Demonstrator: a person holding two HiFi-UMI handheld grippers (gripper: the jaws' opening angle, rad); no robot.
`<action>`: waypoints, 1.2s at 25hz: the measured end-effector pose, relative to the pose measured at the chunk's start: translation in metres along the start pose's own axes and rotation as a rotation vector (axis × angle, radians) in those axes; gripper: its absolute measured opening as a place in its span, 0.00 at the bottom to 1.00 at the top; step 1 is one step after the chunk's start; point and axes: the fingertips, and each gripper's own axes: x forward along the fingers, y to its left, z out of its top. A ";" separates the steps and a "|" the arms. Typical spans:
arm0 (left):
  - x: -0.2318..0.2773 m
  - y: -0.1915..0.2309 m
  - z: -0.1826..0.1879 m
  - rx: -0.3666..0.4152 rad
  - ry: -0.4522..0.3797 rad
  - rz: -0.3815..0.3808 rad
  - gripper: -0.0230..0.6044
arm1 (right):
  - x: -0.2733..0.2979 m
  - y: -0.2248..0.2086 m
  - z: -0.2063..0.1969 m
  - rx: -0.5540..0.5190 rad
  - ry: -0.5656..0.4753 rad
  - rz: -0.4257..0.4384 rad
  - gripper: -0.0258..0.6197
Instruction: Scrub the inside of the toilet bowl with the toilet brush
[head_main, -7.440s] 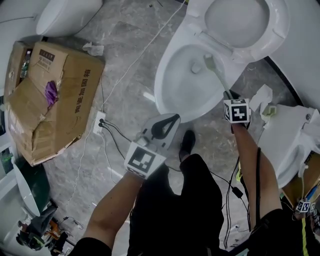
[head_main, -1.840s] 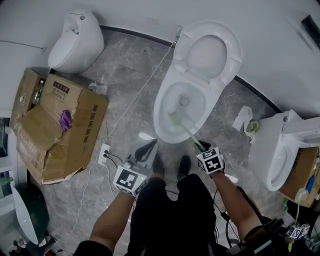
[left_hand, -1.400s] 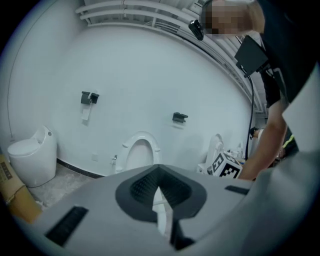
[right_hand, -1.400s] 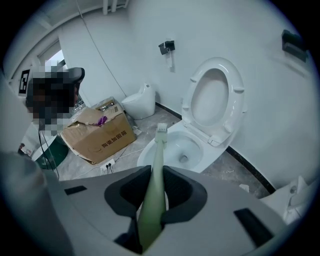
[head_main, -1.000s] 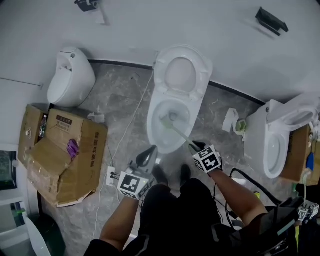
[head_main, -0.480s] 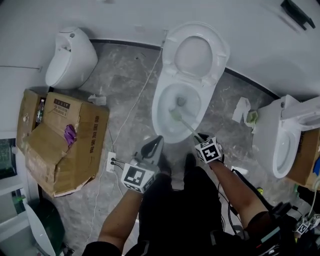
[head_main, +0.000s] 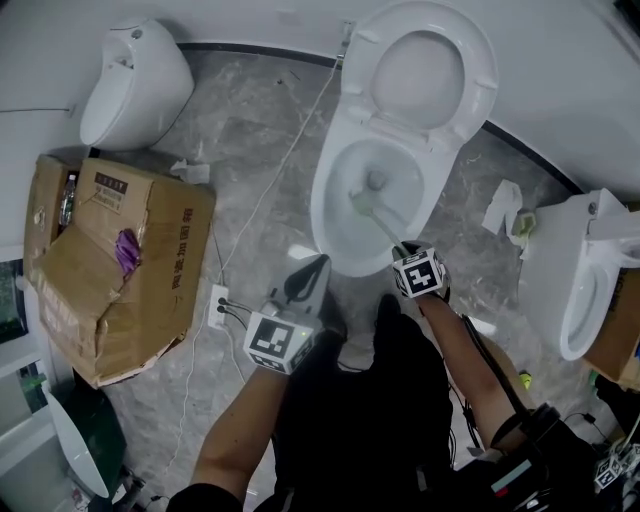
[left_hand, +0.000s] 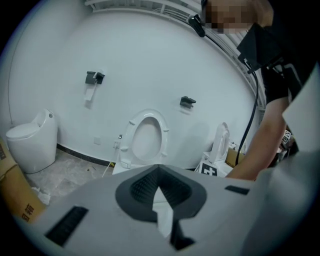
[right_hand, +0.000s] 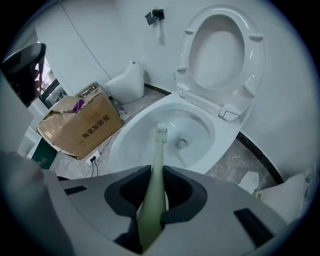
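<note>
A white toilet (head_main: 345, 215) stands with its lid (head_main: 435, 65) up. A pale green toilet brush (head_main: 385, 225) slants down into the bowl, its head (head_main: 362, 200) just beside the drain. My right gripper (head_main: 410, 252) is shut on the brush handle (right_hand: 154, 187) at the bowl's near rim. In the right gripper view the brush head (right_hand: 161, 131) lies on the bowl's inner wall (right_hand: 145, 140). My left gripper (head_main: 318, 264) hangs shut and holds nothing, over the floor left of the bowl's front; from its own view (left_hand: 159, 172) the raised lid (left_hand: 147, 137) faces it.
A torn cardboard box (head_main: 110, 260) sits at the left, with a small white toilet (head_main: 130, 65) behind it. Another toilet (head_main: 585, 270) stands at the right, with crumpled paper (head_main: 503, 205) beside it. A power strip with cables (head_main: 218, 300) lies on the marble floor. The person's feet (head_main: 395, 305) are near the bowl.
The head view has come closer to the toilet. The brush head has shifted within the bowl toward the drain. The right gripper stays shut on the handle, and the left stays shut and idle.
</note>
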 end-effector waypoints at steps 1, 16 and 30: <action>0.002 0.003 -0.004 -0.002 0.001 0.001 0.04 | 0.008 -0.002 0.001 0.001 0.003 -0.002 0.17; 0.033 0.039 -0.036 -0.022 -0.006 -0.004 0.04 | 0.075 -0.034 0.035 0.008 0.022 -0.068 0.17; 0.041 0.049 -0.045 -0.014 -0.011 -0.018 0.04 | 0.095 -0.083 0.056 0.041 0.011 -0.154 0.17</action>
